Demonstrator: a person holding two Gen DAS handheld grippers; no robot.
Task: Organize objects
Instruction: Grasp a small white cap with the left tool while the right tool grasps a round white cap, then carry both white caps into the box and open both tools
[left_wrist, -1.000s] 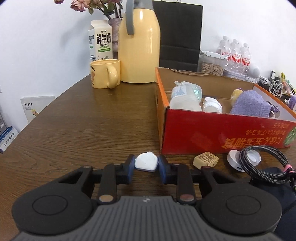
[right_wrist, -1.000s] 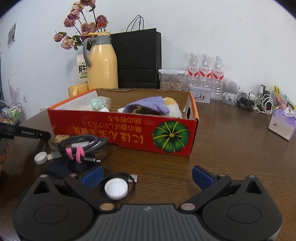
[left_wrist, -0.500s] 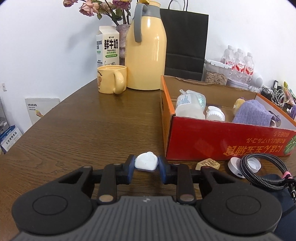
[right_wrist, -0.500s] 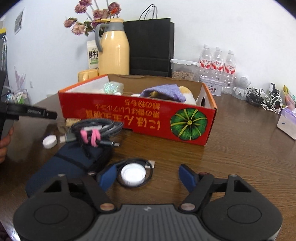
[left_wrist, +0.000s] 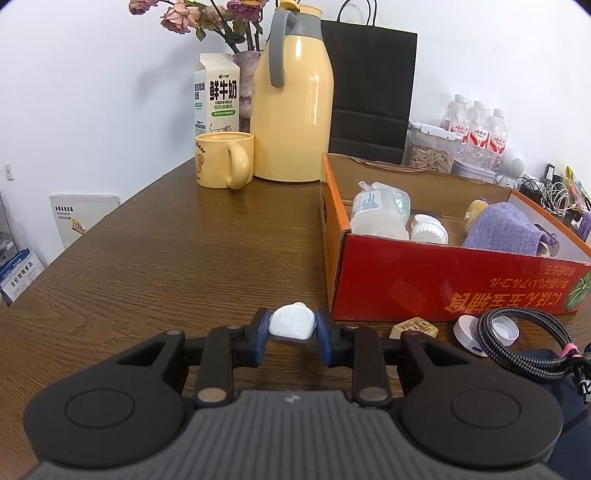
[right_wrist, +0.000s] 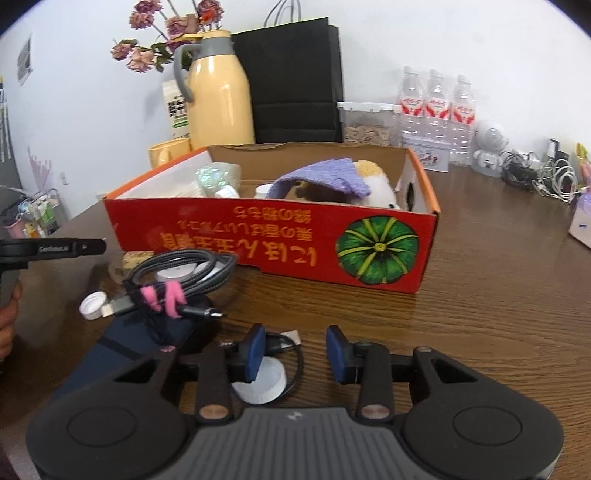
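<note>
between the blue pads of the left gripper (left_wrist: 292, 332) sits a small white rounded case (left_wrist: 293, 325), pinched on both sides and held above the brown wooden table (left_wrist: 166, 258); just ahead and to its right stands the red cardboard box (left_wrist: 443, 284), open at the top, with a plastic bottle (left_wrist: 376, 216), a white ribbed lid (left_wrist: 428, 232) and a purple knitted cloth (left_wrist: 506, 230) inside; in front of the box wall lie a small tan block (left_wrist: 415, 328), a white round charger (left_wrist: 469, 332) and a coiled braided cable (left_wrist: 524, 347) with a pink tie, the cable resting on a dark blue pouch (left_wrist: 565, 369); farther back stand a yellow mug (left_wrist: 225, 165), a milk carton (left_wrist: 218, 96), a yellow thermos jug (left_wrist: 293, 103) and a black paper bag (left_wrist: 373, 88).

low over the table the right gripper (right_wrist: 295, 352) hangs with its jaws apart and nothing between them; its left pad (right_wrist: 253, 352) stands over a white round cap (right_wrist: 263, 382) ringed by a thin black cord, the cap lying on the table and off to the left of the gap; beyond it are the cable (right_wrist: 181, 273) on the pouch (right_wrist: 122, 347), another white cap (right_wrist: 92, 304) near the pouch edge, and the box (right_wrist: 277, 240) with its green pumpkin print; 3 water bottles (right_wrist: 436, 107) stand at the back by the wall.
</note>
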